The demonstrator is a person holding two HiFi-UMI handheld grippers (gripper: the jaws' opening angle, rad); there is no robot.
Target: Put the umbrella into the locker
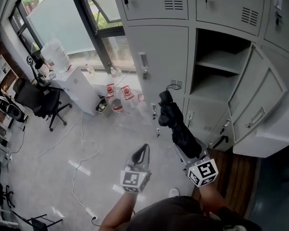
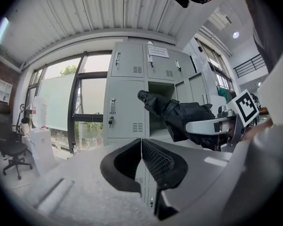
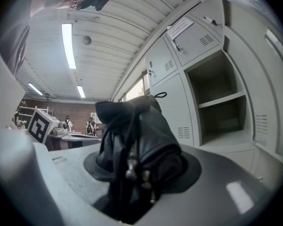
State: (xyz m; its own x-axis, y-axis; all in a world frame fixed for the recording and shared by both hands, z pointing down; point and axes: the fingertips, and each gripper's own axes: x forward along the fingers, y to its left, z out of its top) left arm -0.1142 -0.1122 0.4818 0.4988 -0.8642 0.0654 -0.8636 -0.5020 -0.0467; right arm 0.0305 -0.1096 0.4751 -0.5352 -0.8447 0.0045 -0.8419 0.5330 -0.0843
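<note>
Fingers (image 3: 191,171) of the right gripper (image 1: 187,147) clamp a folded black umbrella (image 1: 175,121).
Head view: the umbrella hangs in the air, just short of the open locker (image 1: 220,61). Left gripper view: the left gripper (image 2: 141,147) is empty, its 2 fingers together. Right gripper view: the umbrella fills the jaws.

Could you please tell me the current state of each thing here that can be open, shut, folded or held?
umbrella: folded, held in the right tongs.
right tongs: shut on the umbrella.
left tongs: shut, empty.
middle locker: door open, nothing seen on its shelves.
neighbouring locker: door closed.
</note>
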